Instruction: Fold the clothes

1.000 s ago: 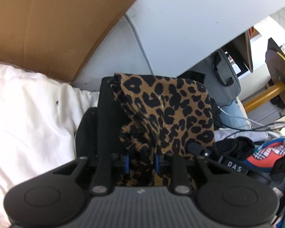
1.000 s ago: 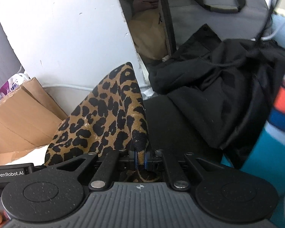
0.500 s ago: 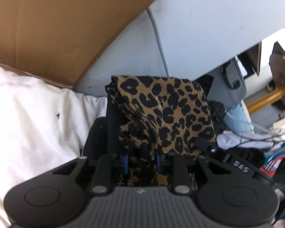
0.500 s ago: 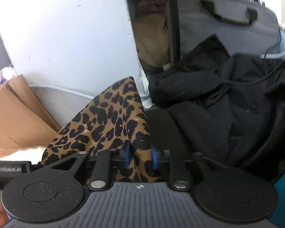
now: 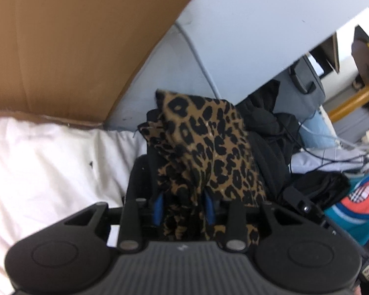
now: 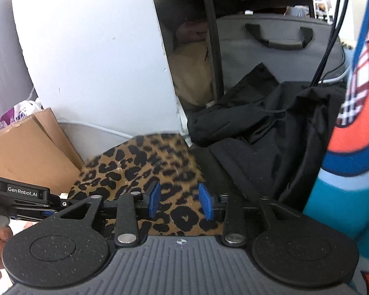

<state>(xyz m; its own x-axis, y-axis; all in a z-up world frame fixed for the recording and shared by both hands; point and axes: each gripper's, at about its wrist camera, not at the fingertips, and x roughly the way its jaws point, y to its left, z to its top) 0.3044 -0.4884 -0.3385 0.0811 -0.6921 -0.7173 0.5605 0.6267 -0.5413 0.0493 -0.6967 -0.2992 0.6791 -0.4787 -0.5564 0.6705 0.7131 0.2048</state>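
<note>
Left wrist view: the left gripper [image 5: 183, 209] is pointing down at a bunched leopard-print garment [image 5: 204, 152]. A thick fold of the cloth is standing between its blue pads [image 5: 158, 208], which have just been opening; whether they are still pressing the fold cannot be told. The garment is lying on a black surface [image 5: 141, 174], beside white bedding [image 5: 49, 172] and below a cardboard sheet [image 5: 73, 44].

Right wrist view: the right gripper [image 6: 179, 202] is hovering over the garment [image 6: 140, 162] with its fingers [image 6: 205, 202] spread, having just been opening; the cloth is lying flat beneath them, unpinched. A black jacket [image 6: 263, 132] is lying to the right of the garment, beneath a grey bag [image 6: 275, 41].
</note>
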